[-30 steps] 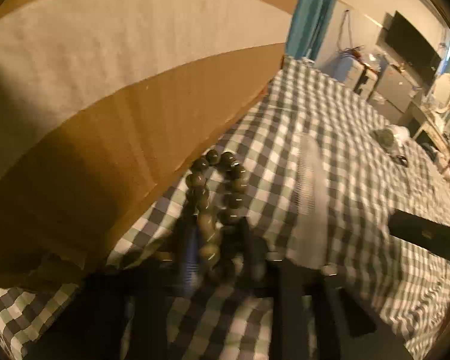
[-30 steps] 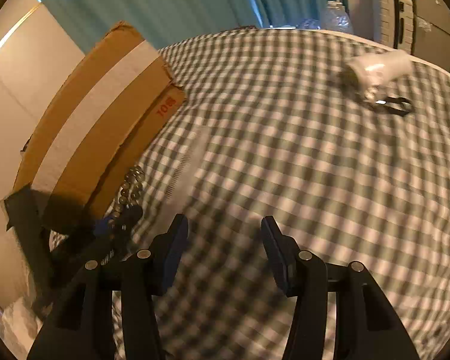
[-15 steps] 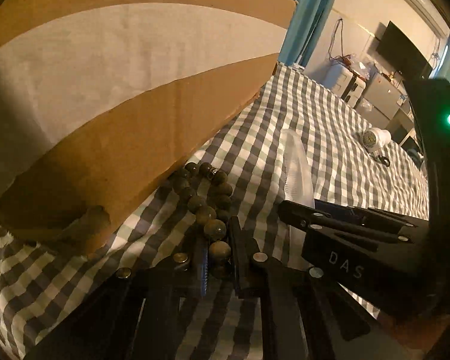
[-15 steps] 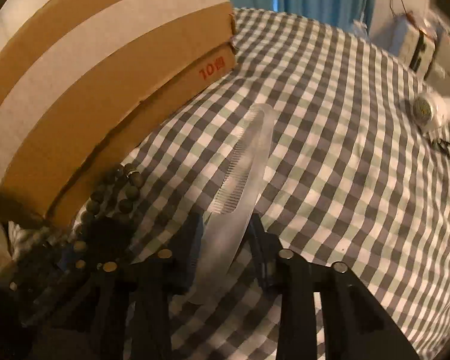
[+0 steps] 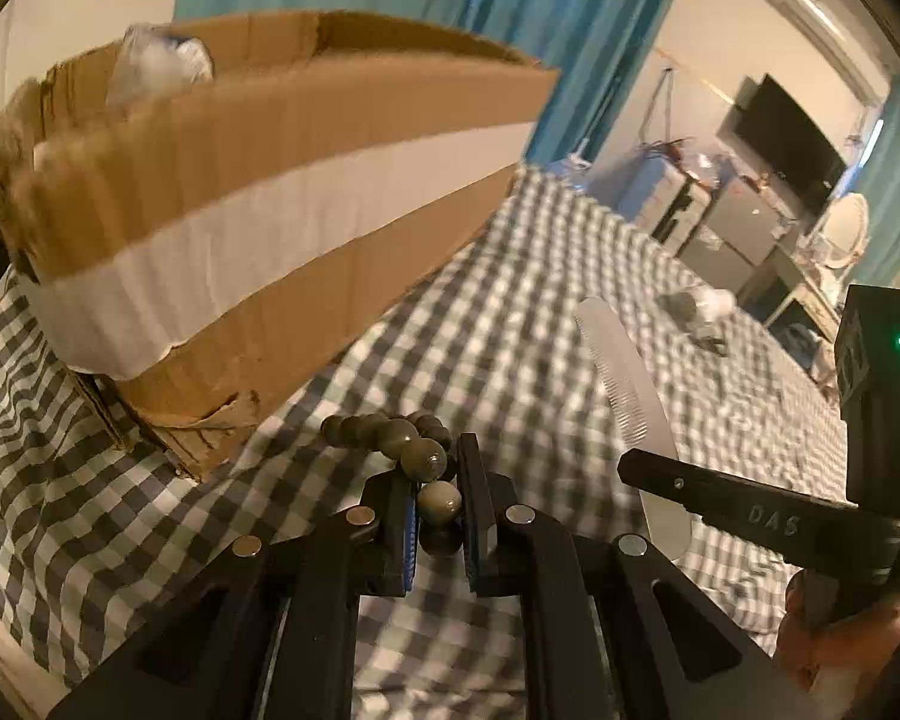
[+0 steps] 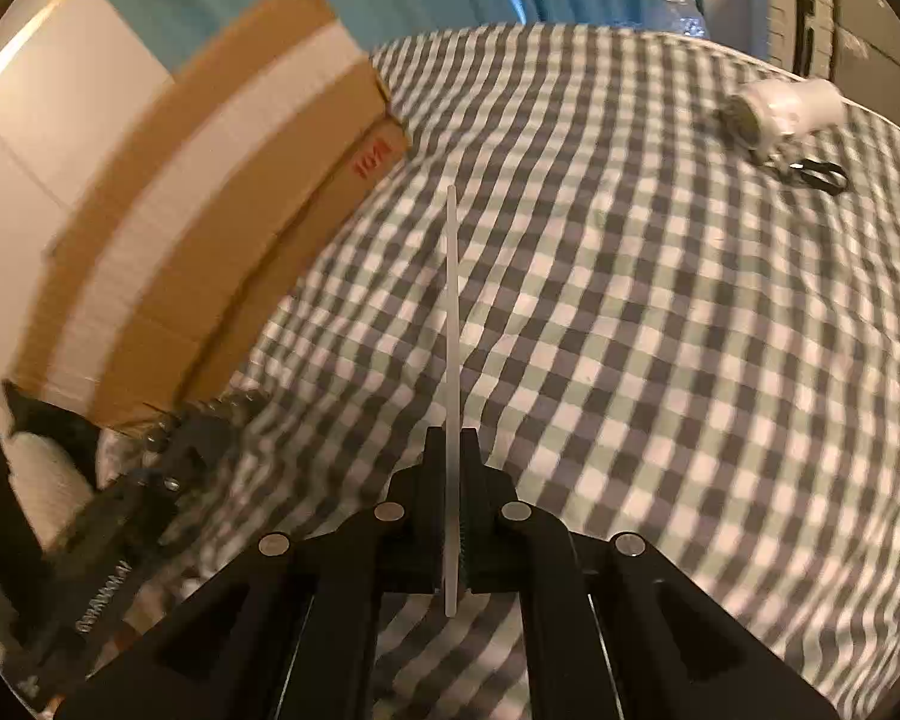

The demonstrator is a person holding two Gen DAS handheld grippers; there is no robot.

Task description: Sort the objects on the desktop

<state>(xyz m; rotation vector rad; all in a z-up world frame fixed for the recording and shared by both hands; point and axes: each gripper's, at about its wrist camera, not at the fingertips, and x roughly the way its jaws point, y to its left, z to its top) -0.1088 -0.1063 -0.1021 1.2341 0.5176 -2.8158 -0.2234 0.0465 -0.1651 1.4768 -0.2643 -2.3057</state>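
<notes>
- The left hand-held gripper (image 5: 438, 504) is closed down on a bead bracelet (image 5: 414, 456) — one bead sits pinched between the fingers, and the rest of the string trails forward from the tips.
- Ahead and to its left stands a cardboard box (image 5: 258, 228) with a white tape band; its torn lower corner lies near the beads, with a narrow strip of checked cloth (image 5: 510, 324) between them.
- The box top is open, and something pale and crumpled shows over the rim.
- The right hand-held gripper (image 6: 453, 480) is clamped tight on a clear comb (image 6: 452, 360) — held edge-on, it sticks straight forward from the fingers, above the cloth.
- In the left view the comb shows broadside to the right of the left fingers, teeth facing them.
- To the right gripper's left the box wall runs away from it; the left gripper sits close on that side.
- Ahead and to the right the cloth lies open as far as a white hair dryer (image 6: 780, 111) near the far edge.
</notes>
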